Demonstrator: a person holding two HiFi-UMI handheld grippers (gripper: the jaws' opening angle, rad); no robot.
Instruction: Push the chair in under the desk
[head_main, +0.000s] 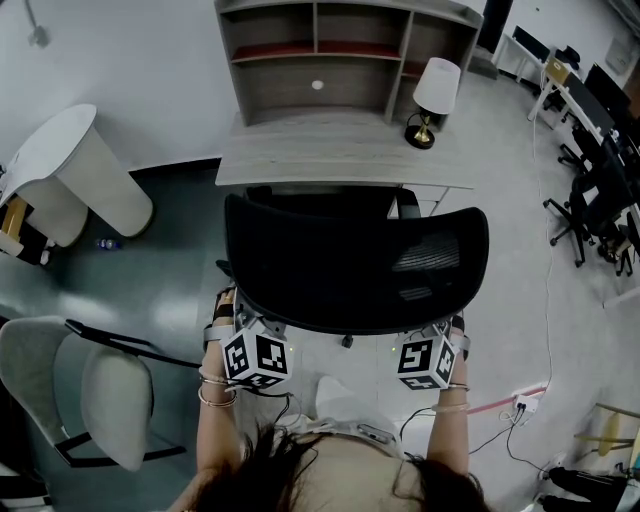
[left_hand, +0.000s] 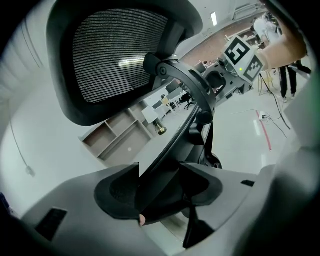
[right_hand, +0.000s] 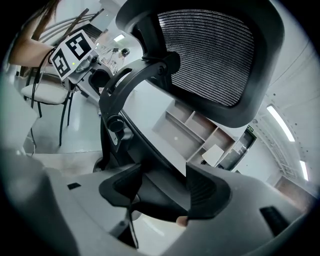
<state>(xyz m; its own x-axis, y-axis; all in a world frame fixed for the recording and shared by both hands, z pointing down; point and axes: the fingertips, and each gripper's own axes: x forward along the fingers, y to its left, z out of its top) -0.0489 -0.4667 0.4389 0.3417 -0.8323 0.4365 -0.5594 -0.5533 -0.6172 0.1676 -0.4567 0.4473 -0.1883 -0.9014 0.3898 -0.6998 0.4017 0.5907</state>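
**A:** Entry one, the task's thing?

**B:** Chair (head_main: 355, 262). Black, mesh back, curved rear frame. It stands drawn up to the front edge of the desk (head_main: 340, 160) with its back turned to the person. From the head view the top of the back overlaps the desk edge. The back hides the seat, so I cannot tell how far it reaches under the desk.

**A:** The desk?

**B:** Pale wood-grain top. Two things on it:
- Shelf unit (head_main: 345, 45), open compartments, along the rear.
- Lamp (head_main: 434, 92), white shade, dark base, at the right end.

**A:** Tools?

**B:** Two, both hand-held.
- Left gripper (left_hand: 157, 186): at the lower left edge of the chair back. Its jaws are closed onto the black rim, which fills the gap between the pads.
- Right gripper (right_hand: 162, 189): at the lower right edge. Its jaws are likewise clamped on the rim.

Each gripper view shows the other gripper across the chair's rear frame.

**A:** Surroundings?

**B:** Four entries:
- White rounded table (head_main: 60, 165), left of the desk.
- White chair (head_main: 105, 395), dark frame, at the near left, well apart from the desk.
- Office chairs (head_main: 595, 200), black, grouped at the far right.
- Power strip (head_main: 520, 405) with cables, on the floor at the lower right, beside a red floor line (head_main: 495, 405).
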